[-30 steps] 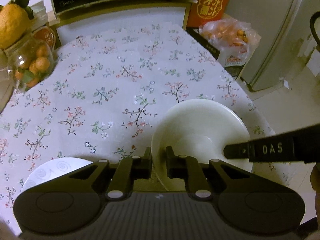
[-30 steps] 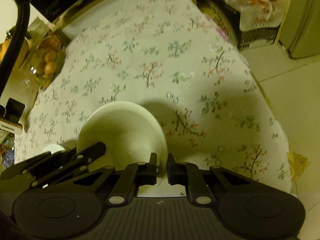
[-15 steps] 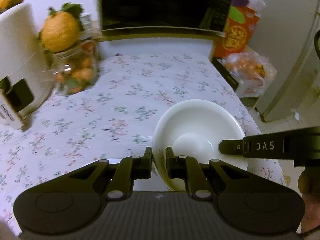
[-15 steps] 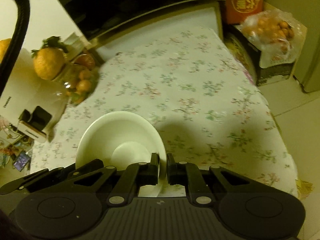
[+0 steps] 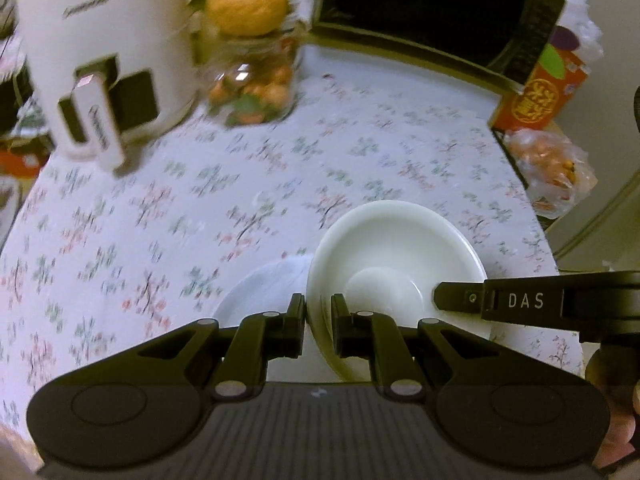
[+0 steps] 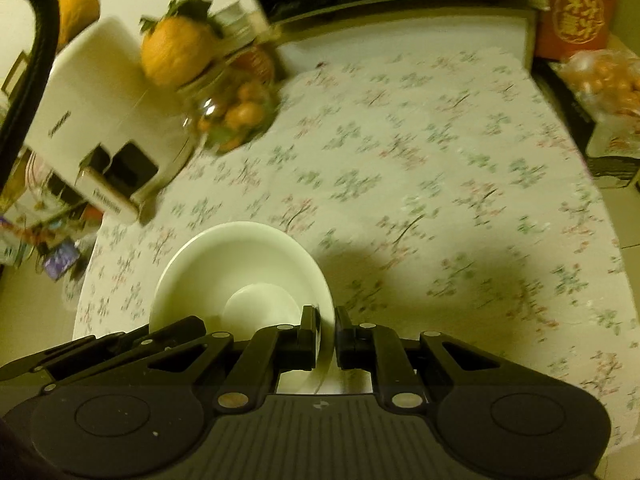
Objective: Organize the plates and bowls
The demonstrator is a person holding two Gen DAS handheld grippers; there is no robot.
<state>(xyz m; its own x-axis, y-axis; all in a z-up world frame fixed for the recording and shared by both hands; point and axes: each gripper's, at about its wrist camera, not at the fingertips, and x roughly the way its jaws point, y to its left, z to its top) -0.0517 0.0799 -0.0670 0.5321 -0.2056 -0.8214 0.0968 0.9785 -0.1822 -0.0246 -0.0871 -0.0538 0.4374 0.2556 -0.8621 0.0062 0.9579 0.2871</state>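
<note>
A white bowl point(image 5: 394, 256) hangs above the flowered tablecloth, held from both sides. My left gripper point(image 5: 319, 312) is shut on its left rim. My right gripper point(image 6: 326, 326) is shut on its right rim, and its black fingers point(image 5: 460, 300) reach in from the right in the left wrist view. In the right wrist view the same bowl point(image 6: 240, 272) fills the lower left. A white plate point(image 5: 260, 292) lies on the cloth just below and left of the bowl, partly hidden by my left gripper.
A white appliance point(image 5: 100, 56) stands at the back left beside a glass jar of small oranges point(image 5: 256, 88) with a large citrus on top. A black microwave point(image 5: 440, 12) sits at the back. A red box point(image 5: 540, 92) and a bag of oranges point(image 5: 548, 168) stand off the table's right edge.
Both grippers have carried the bowl leftward and a little up across the table. The white appliance and the jar have come into view, and the plate now lies right beside the bowl.
</note>
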